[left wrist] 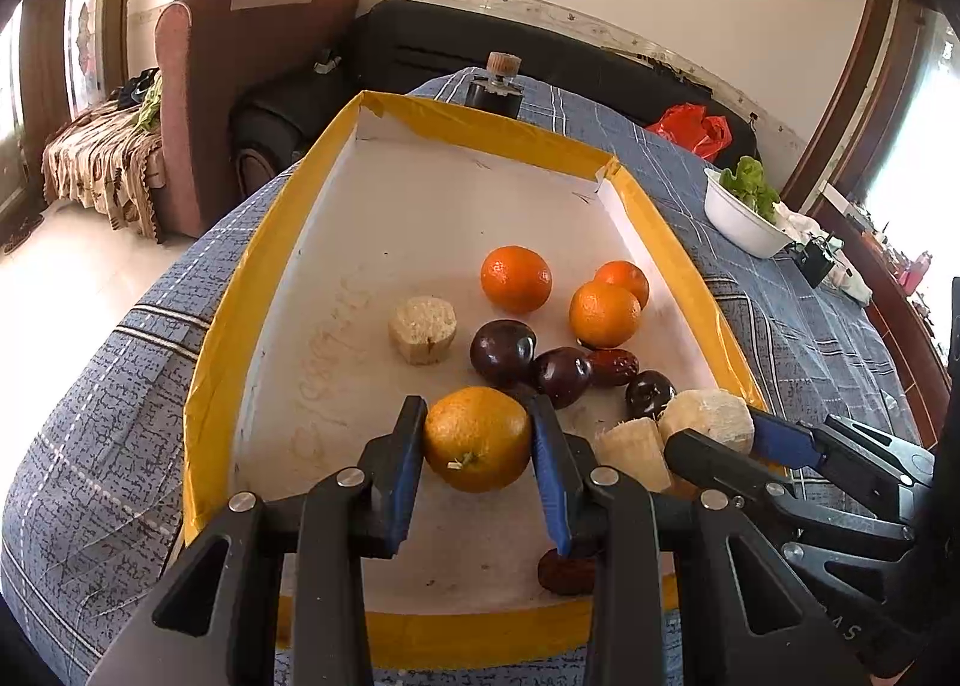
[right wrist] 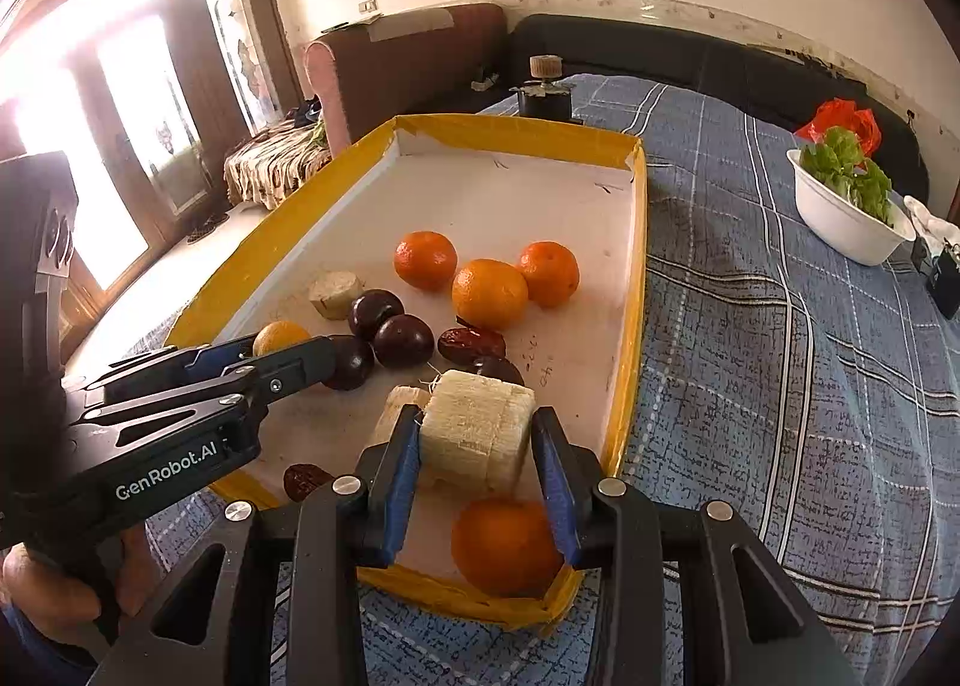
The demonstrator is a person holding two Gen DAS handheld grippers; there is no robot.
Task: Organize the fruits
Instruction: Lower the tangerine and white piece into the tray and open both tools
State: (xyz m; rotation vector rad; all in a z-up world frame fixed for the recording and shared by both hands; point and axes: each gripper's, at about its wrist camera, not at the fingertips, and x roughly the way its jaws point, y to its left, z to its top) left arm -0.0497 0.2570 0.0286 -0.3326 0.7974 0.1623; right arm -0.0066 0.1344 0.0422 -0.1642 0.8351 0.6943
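Observation:
A yellow-rimmed white tray [left wrist: 228,326] [right wrist: 630,290] lies on a blue checked cloth. My left gripper [left wrist: 477,434] is shut on an orange [left wrist: 478,439] just above the tray's near end; it also shows in the right wrist view [right wrist: 279,336]. My right gripper [right wrist: 477,434] is shut on a pale peeled cane chunk [right wrist: 477,434], seen in the left wrist view [left wrist: 714,416] at the tray's right side. Three oranges [left wrist: 516,278] [right wrist: 489,293], dark plums [left wrist: 503,351] [right wrist: 403,339], dates [left wrist: 613,367] [right wrist: 471,343] and more cane chunks [left wrist: 422,329] [right wrist: 336,293] lie in the tray. Another orange [right wrist: 504,545] sits in the near corner.
A white bowl of lettuce [left wrist: 744,215] [right wrist: 846,218] stands right of the tray. A small black device with a wooden knob [left wrist: 497,89] [right wrist: 545,95] sits at the table's far edge. A red bag [left wrist: 690,128], sofas and a doorway lie beyond.

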